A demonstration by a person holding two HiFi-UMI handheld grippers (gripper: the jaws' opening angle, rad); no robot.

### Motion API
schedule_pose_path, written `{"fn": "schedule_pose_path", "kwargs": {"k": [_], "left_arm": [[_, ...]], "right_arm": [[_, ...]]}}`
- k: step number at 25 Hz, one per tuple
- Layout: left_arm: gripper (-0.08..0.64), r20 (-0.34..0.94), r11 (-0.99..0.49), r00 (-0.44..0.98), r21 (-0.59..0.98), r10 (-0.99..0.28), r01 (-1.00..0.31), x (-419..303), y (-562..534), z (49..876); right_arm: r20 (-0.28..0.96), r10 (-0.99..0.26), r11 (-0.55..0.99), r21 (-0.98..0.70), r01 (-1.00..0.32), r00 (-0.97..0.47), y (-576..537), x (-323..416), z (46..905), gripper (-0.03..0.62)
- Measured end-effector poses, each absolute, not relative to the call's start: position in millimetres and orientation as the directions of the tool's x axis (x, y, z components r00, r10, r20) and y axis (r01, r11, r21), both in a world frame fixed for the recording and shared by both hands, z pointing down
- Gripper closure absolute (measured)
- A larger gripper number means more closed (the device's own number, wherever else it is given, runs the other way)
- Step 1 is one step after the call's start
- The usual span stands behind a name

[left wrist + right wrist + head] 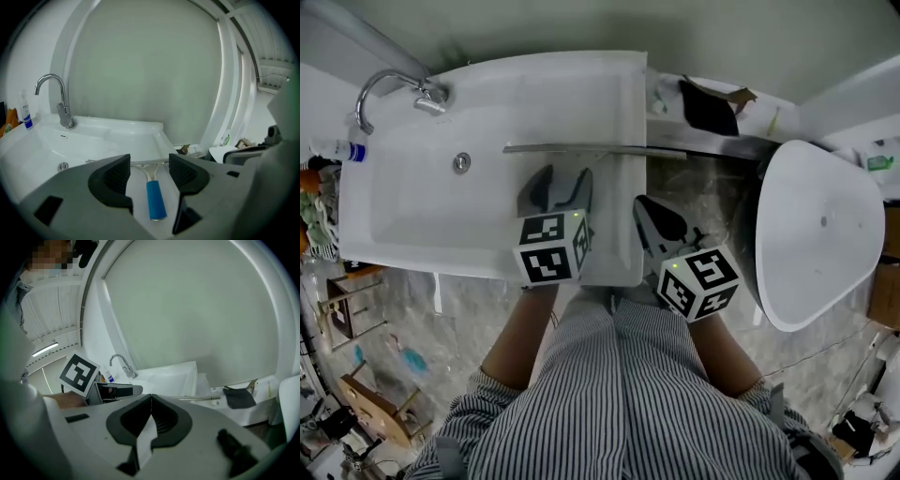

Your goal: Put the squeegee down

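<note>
The squeegee lies flat on the right part of the white sink (412, 216). Its metal blade (581, 148) runs crosswise. In the left gripper view its blue handle (156, 199) points back toward me. My left gripper (558, 185) hangs above the handle, open; the handle shows in the gap (149, 171) below the pads, apart from them. In the head view this gripper hides the handle. My right gripper (647, 208) hovers just right of the sink, shut with nothing in it (151, 401). The blade's end (201, 398) shows beyond it.
A chrome faucet (389, 89) and a drain (462, 162) sit at the sink's left, with a small bottle (342, 150) on the rim. A dark cloth (708, 108) lies on the ledge at the back right. A large white oval basin (820, 234) stands to the right.
</note>
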State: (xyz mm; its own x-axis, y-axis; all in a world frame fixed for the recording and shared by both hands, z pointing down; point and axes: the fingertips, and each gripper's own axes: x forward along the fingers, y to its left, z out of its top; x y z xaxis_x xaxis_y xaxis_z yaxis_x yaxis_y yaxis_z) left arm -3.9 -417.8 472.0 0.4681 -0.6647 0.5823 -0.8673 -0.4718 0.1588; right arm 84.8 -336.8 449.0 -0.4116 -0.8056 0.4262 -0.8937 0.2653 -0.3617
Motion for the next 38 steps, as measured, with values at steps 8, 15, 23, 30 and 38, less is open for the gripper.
{"fn": "schedule_pose_path", "kwargs": {"k": [8, 15, 23, 30, 38], "left_arm": [[0.304, 0.513, -0.467, 0.475, 0.156, -0.715, -0.870, -13.7, -411.0, 428.9], [0.307, 0.418, -0.477, 0.508, 0.185, -0.753, -0.859, -10.8, -408.1, 391.5], [0.363, 0.365, -0.475, 0.530, 0.234, -0.766, -0.848, -25.1, -390.2, 377.2], [0.481, 0.251, -0.501, 0.564, 0.274, -0.787, -0.821, -34.5, -376.1, 355.2], [0.531, 0.230, -0.479, 0.570, 0.350, -0.789, -0.805, -49.7, -360.8, 359.8]], "right_arm": [[0.360, -0.842, 0.300, -0.306, -0.903, -0.402, -335.3, 73.4, 407.0, 0.577], [0.313, -0.858, 0.329, -0.276, -0.903, -0.408, -334.7, 64.0, 381.0, 0.575], [0.285, -0.861, 0.346, -0.279, -0.896, -0.421, -329.4, 55.1, 370.3, 0.575], [0.259, -0.873, 0.343, -0.272, -0.899, -0.412, -331.8, 57.0, 362.0, 0.576], [0.233, -0.877, 0.350, -0.291, -0.891, -0.421, -339.7, 52.2, 356.8, 0.575]]}}
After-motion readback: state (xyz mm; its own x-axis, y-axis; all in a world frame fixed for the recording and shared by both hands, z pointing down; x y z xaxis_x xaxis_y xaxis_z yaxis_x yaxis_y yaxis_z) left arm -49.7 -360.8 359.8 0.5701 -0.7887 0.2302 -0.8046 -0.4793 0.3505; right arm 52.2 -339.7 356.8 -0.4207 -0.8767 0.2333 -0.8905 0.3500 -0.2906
